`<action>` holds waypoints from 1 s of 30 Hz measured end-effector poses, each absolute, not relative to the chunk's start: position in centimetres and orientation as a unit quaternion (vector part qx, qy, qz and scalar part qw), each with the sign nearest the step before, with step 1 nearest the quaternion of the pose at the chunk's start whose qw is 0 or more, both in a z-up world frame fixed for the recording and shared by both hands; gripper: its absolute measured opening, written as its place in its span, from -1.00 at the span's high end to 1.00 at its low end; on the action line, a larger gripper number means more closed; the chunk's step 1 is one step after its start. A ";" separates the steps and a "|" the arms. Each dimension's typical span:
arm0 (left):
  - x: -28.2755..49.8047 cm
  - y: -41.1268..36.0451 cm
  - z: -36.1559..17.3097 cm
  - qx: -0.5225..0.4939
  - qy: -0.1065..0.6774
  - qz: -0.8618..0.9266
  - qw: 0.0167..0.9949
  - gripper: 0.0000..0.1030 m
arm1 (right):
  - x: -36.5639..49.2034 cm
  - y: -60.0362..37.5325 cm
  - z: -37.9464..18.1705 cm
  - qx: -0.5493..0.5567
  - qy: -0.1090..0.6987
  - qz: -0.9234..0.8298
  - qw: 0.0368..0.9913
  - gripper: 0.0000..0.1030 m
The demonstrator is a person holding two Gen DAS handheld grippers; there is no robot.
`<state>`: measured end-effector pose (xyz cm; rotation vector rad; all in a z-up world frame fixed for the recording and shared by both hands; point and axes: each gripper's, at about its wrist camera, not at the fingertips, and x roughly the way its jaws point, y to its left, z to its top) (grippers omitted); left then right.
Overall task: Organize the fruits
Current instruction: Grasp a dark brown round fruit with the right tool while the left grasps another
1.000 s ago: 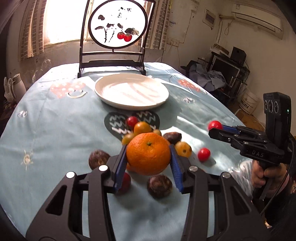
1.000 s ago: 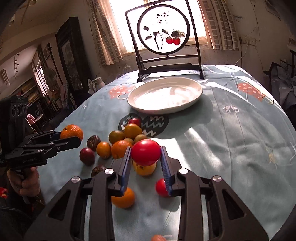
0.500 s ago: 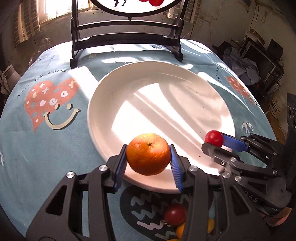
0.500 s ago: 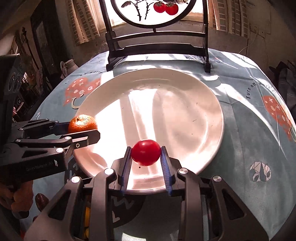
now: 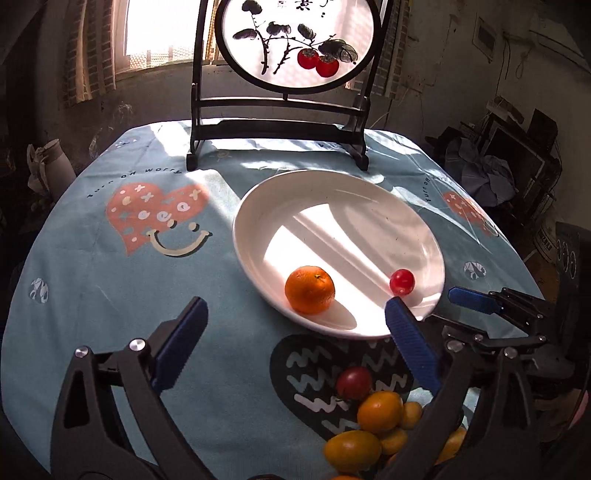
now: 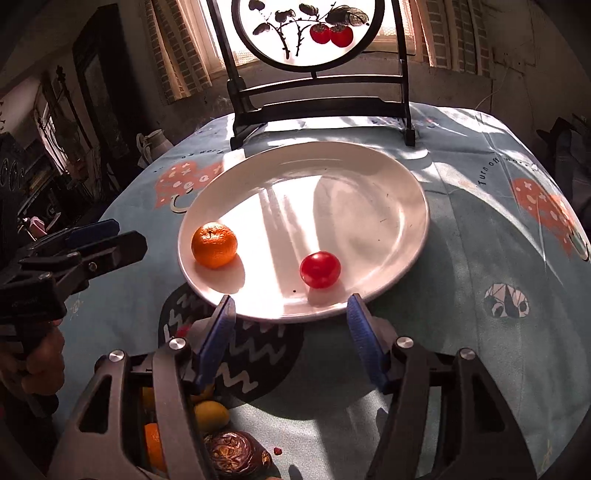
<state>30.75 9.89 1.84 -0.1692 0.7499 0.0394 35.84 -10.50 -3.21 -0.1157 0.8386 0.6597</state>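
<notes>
An orange (image 5: 310,290) (image 6: 214,244) and a red tomato (image 5: 402,281) (image 6: 320,269) lie on the near part of a white plate (image 5: 369,199) (image 6: 369,184). My left gripper (image 5: 295,306) is open and empty, just short of the plate's near rim. My right gripper (image 6: 290,304) is open and empty at the plate's near edge, and shows at the right of the left wrist view (image 5: 476,299). Loose fruit lies near me: a dark red tomato (image 5: 354,383) and yellow-orange fruits (image 5: 379,411).
A black stand with a round painted screen (image 5: 288,40) (image 6: 306,29) stands behind the plate. A wrinkled brown fruit (image 6: 232,456) and a yellow fruit (image 6: 210,415) lie under my right gripper. The blue tablecloth (image 5: 110,277) covers the round table.
Both grippers opened and let go: the orange and the tomato now rest on the plate. Both grippers pulled back toward me from the plate.
</notes>
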 end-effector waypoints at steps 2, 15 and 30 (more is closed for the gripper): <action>28.7 10.6 1.7 -0.082 0.349 0.044 0.932 -0.94 | 34.2 -10.9 -3.2 -0.059 0.400 0.342 0.848 -0.23; 26.2 15.1 -0.1 -0.134 0.360 0.121 0.916 -0.93 | 30.1 -11.6 -5.2 -0.110 0.453 0.399 0.790 -0.23; 25.1 13.3 0.5 -0.089 0.359 0.096 0.924 -0.94 | 29.7 -11.4 -6.8 -0.103 0.478 0.413 0.768 0.08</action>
